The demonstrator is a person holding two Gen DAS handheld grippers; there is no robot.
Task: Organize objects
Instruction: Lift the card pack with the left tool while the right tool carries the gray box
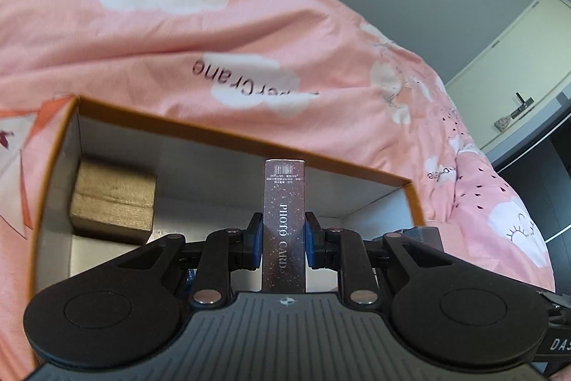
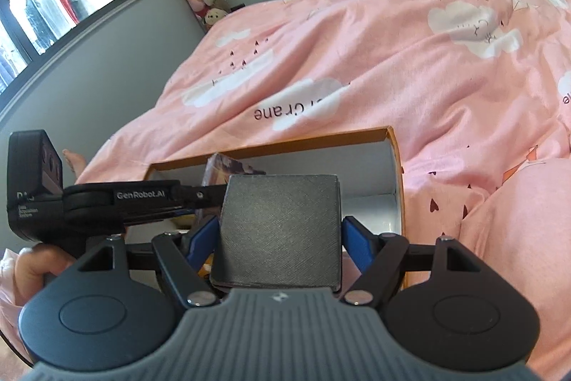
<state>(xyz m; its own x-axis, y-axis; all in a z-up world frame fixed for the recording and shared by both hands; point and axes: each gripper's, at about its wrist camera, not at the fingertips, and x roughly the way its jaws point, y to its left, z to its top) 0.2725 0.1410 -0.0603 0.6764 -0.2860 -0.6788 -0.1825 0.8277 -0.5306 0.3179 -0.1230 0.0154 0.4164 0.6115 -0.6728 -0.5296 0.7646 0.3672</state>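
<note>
Left hand-held gripper (image 1: 283,240) clamped on a slim dark photo-card box (image 1: 284,224), blue pads pressing its two long narrow sides near mid-length; the box stands upright between the fingers, its barcoded end uppermost, over the interior of the open orange-rimmed cardboard box (image 1: 53,145) that sits on the bed's pink quilt (image 1: 150,41). Right hand-held gripper (image 2: 278,238) closed on a square black textured case (image 2: 282,231), its fingers bearing on the case's left and right edges; the case is held just in front of, or over, the near side of the same cardboard box (image 2: 396,145). A gold block (image 1: 114,199) already lies in the box's far left corner, leaving bare floor beside it.

Handling, as judged: the photo-card box appears to be stiff, light card with a glossy sleeve, hence liable to slip or pivot if gripped near one end; the present mid-length hold on the narrow sides suits it. The black case looks rigid with a grained surface offering good friction; its breadth nearly fills the jaw opening, so the edges are the sensible place to hold. Neither item looks fragile; gentle lowering should suffice.
</note>
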